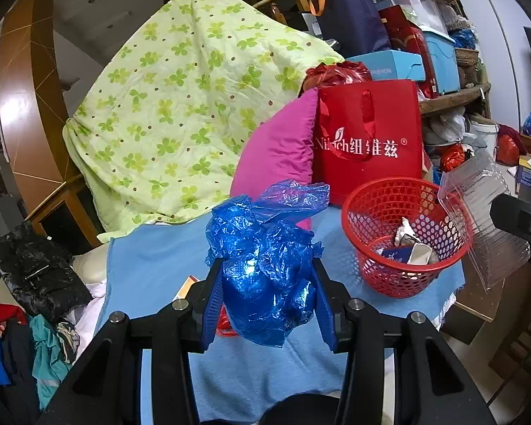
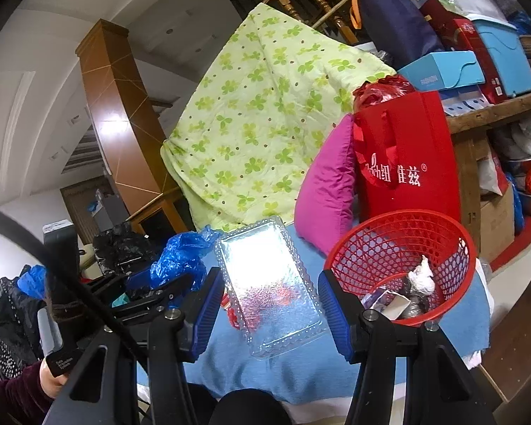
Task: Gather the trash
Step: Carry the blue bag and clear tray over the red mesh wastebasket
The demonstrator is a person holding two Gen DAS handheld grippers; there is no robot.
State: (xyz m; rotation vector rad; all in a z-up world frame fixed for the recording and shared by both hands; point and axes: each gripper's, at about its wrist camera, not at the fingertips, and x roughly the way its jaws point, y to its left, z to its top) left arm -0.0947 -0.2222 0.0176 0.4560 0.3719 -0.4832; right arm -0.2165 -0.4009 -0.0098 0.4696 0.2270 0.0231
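Left wrist view: L gripper (image 1: 267,283) clamped on a crumpled blue plastic bag (image 1: 265,265), the wad bulging up and fwd past both fingertips, held above a light-blue cloth (image 1: 152,265). Fwd and to the R of this claw stands the red mesh basket (image 1: 405,233), upright on the cloth, already holding a few scraps (paper wads, a small carton) at its bottom. Just R of the basket, touching or overlapping its rim, hangs a clear plastic tray (image 1: 485,209); a dark bit of the other rig shows at far R.

Right wrist view: R gripper (image 2: 270,301) frames that same clear plastic tray, which stands on edge between the fingers w/ strong glare on its face. Fingers look set wide w/ gaps either side of the tray, so whether they actually pinch it cannot be told; contact may lie lower, out of sight. Basket sits fwd-R of this claw, close by; the blue bag and L rig lie to its L.

Progress (judged): partly done. Some trash is in the basket; two more items, bag and tray, are lifted but not yet dropped in. Left to do: carry each over the rim and release. Small red scraps under the tray on the cloth may also need collecting.

Background: green floral quilt (image 1: 180,106), pink cushion (image 1: 279,148), red tote (image 1: 370,131) beyond both claws.
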